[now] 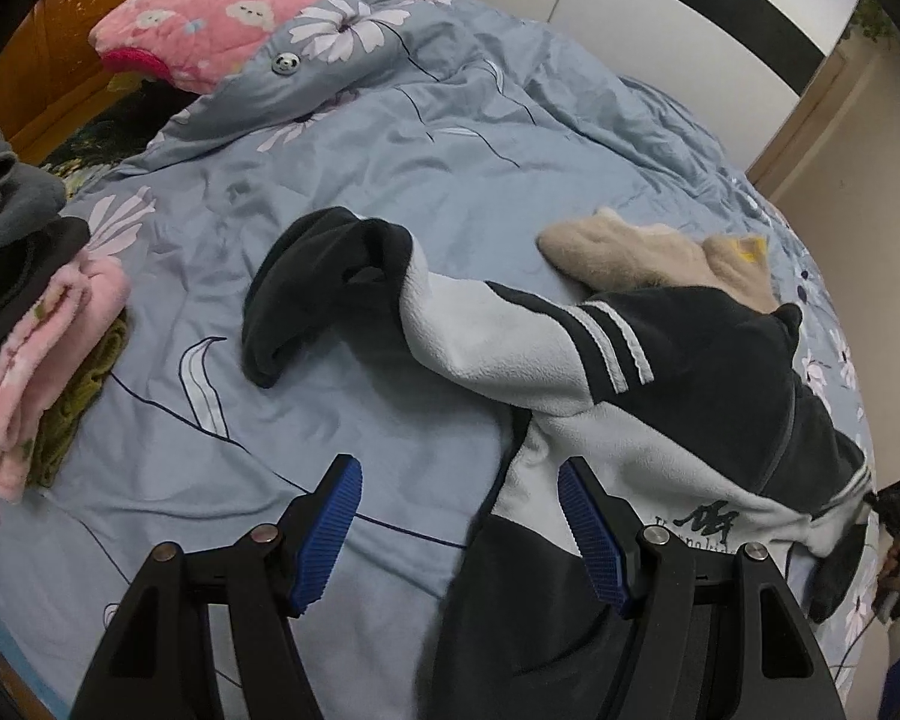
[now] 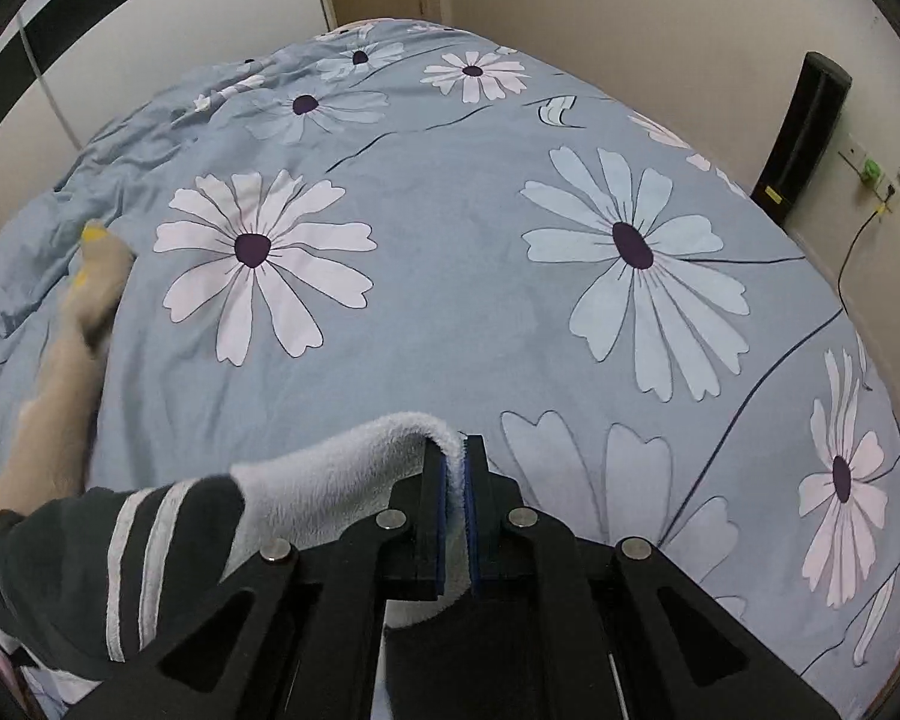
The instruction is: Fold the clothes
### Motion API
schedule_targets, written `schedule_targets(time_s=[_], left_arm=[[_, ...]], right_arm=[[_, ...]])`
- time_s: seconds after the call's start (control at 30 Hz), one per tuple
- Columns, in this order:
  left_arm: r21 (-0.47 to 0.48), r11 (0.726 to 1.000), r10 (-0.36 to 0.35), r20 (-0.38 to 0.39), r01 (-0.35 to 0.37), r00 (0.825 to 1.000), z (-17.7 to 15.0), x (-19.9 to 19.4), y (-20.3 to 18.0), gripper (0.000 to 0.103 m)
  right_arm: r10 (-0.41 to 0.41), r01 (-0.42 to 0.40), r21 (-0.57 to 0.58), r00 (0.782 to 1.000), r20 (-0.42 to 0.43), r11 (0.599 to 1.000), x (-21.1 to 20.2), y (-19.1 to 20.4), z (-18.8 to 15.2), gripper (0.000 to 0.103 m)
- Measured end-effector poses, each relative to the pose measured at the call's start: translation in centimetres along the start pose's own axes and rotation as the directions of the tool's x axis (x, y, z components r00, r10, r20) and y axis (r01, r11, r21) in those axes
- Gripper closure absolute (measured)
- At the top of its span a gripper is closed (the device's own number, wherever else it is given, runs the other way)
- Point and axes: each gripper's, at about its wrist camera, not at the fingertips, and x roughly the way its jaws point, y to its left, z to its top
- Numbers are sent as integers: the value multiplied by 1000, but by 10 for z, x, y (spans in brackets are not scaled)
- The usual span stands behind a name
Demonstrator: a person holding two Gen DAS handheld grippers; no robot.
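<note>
Fleece jacket (image 1: 660, 396) lay spread on bed (image 1: 390, 180), soft, floppy, light. Right gripper (image 2: 455, 468) pinched its grey edge. Left gripper (image 1: 459, 516) was agape, empty, over hem; best grab seam.

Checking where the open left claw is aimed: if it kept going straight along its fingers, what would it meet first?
Probably the blue floral bed cover, right beside the grey-and-black fleece jacket's edge; depth is unclear.
</note>
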Motion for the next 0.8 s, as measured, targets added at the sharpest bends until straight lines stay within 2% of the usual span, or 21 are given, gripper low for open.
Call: schedule_targets(time_s=[0.03,0.07,0.1,0.13,0.2,0.27,0.33,0.37,0.47,0.53,0.67,0.8], left_arm=[[3,1000,-6,-4,6,1000,-1,0,-1,31],[6,1000,-12,-9,12,1000,-2,1,-1,31],[8,1000,-17,-11,17,1000,-3,0,-2,31],[9,1000,-25,-13,25,1000,-5,0,-2,31],[9,999,-45,-19,45,999,-10,-2,-1,31],[19,998,-62,-38,63,997,-17,0,0,31],[43,996,-72,-67,75,995,-26,6,0,31],[51,996,-74,-87,79,993,-32,11,0,31],[61,993,-94,-160,105,983,-50,27,0,31],[72,992,-91,-206,108,974,-60,38,-1,31],[83,990,-87,-307,118,948,-76,67,-1,31],[84,989,-79,-394,122,916,-90,90,-3,31]], right_arm=[[6,-6,-11,1000,13,1000,-5,1,-1,93],[13,-13,-22,1000,26,1000,-10,2,-2,84],[22,-21,-31,999,48,999,-20,2,-4,71],[34,-31,-39,996,77,999,-34,0,-8,66],[70,-64,-49,989,129,997,-63,-5,-21,64],[156,-151,-46,977,144,987,-90,-11,-51,64],[276,-273,-49,958,75,961,-98,-13,-93,59],[323,-322,-54,946,10,945,-93,-12,-114,59],[366,-385,-80,912,-183,919,-70,0,-190,59],[397,-424,-52,878,-266,904,-58,4,-225,59],[454,-464,52,831,-322,885,-44,2,-257,59],[488,-482,110,803,-341,870,-38,0,-268,59]])
